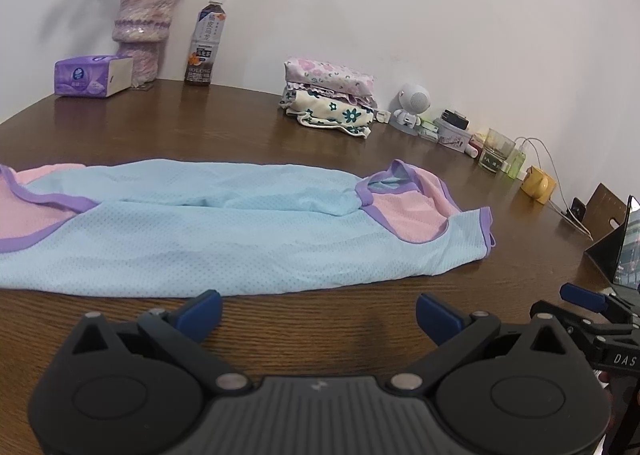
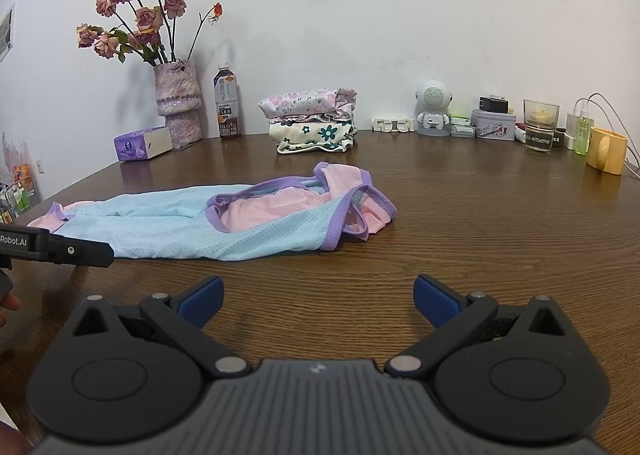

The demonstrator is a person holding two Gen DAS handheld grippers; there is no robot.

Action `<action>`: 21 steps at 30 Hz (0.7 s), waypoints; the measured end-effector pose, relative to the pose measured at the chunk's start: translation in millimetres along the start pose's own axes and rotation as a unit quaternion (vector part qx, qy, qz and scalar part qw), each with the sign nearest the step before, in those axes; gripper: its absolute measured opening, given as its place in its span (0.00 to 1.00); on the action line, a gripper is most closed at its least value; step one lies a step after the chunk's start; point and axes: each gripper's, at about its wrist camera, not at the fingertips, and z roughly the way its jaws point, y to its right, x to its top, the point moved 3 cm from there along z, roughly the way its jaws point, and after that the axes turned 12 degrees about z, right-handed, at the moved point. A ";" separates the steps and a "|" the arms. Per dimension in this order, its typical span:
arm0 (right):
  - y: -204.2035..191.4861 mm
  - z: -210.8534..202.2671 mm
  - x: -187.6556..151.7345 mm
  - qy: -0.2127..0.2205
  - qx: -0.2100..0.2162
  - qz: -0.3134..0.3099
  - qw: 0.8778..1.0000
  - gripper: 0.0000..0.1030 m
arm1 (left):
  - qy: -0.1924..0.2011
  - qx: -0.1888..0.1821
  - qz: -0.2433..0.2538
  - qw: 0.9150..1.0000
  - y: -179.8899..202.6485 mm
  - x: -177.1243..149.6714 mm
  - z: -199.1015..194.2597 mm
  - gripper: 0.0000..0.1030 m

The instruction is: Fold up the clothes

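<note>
Both the left gripper (image 1: pixel 318 313) and right gripper (image 2: pixel 318 297) hang wide and empty just short of the blue garment (image 1: pixel 224 231) mid-table (image 2: pixel 480 215); its thin, rumpled mesh could bunch or slip when pinched.

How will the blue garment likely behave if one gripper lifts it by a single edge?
The garment looks like thin mesh lying in soft wrinkles, so it will probably drape limply. It lies long across the table, so the far end would likely drag. Both the left gripper and right gripper are open and off it.
</note>
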 end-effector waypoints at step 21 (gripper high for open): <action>33.5 21.2 103.0 0.007 -0.026 -0.132 0.991 0.99 | 0.003 -0.073 0.060 0.995 25.8 135.8 38.7 1.00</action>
